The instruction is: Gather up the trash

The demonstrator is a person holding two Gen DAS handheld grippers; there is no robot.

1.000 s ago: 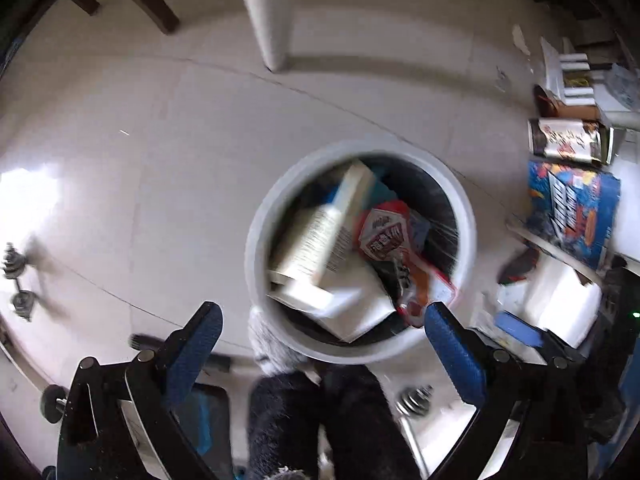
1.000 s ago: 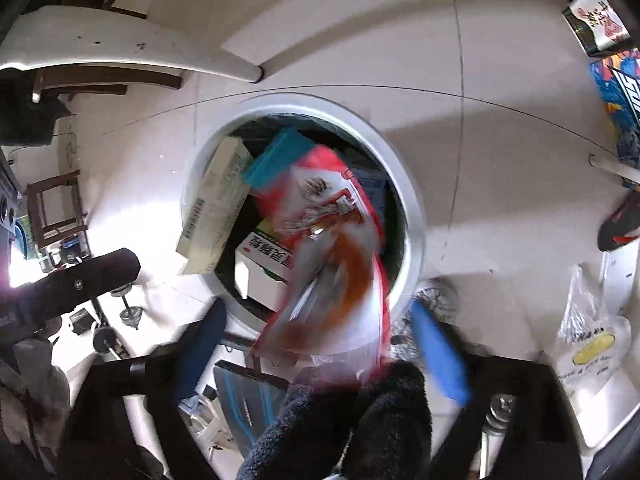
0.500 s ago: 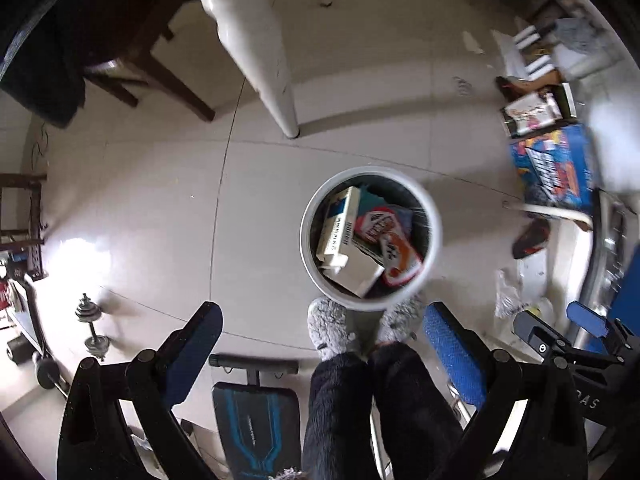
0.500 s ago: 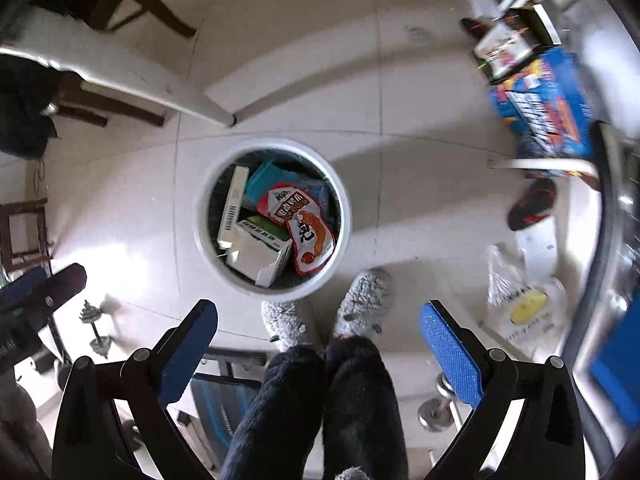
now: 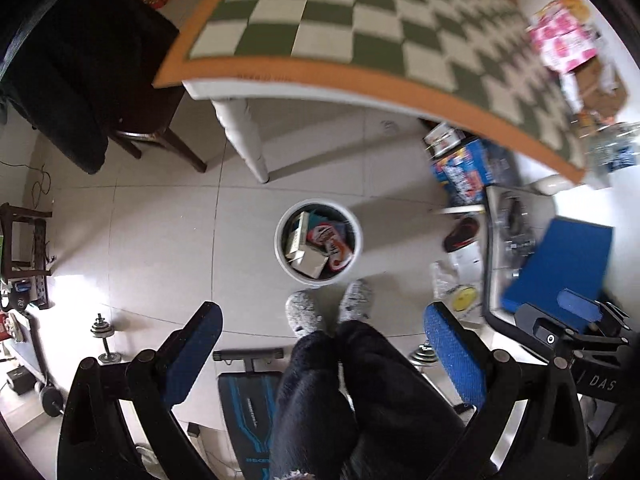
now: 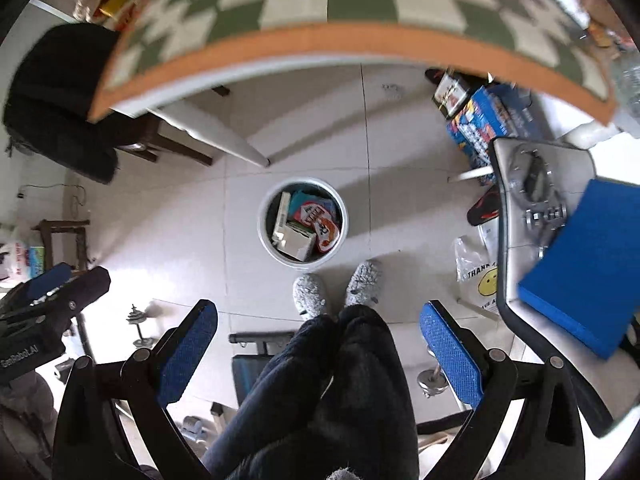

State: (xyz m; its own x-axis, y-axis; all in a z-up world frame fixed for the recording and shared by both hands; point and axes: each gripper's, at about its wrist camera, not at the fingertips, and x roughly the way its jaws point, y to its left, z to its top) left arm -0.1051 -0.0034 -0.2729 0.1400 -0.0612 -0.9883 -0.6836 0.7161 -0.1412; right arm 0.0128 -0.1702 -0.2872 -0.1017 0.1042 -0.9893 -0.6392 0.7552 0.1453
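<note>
A white round trash bin (image 5: 280, 254) stands on the tiled floor, also in the right wrist view (image 6: 262, 236). It holds cardboard boxes (image 5: 308, 262) and a red and white snack wrapper (image 5: 334, 246). My left gripper (image 5: 320, 348) is open and empty, high above the floor. My right gripper (image 6: 318, 344) is open and empty at a similar height. The right gripper also shows at the left wrist view's right edge (image 5: 576, 320). The left gripper shows at the right wrist view's left edge (image 6: 52, 292).
A table with a green and white checked cloth (image 5: 360, 20) fills the top, with packets at its far right (image 5: 560, 44). A black-draped chair (image 5: 80, 72), dumbbells (image 5: 102, 336), boxes (image 5: 464, 168), a plastic bag (image 6: 476, 272) and the person's legs and slippers (image 5: 304, 312) are around the bin.
Both grippers have risen far above the bin, so it looks much smaller and the table top has come into view. The snack wrapper left the right gripper and now lies in the bin.
</note>
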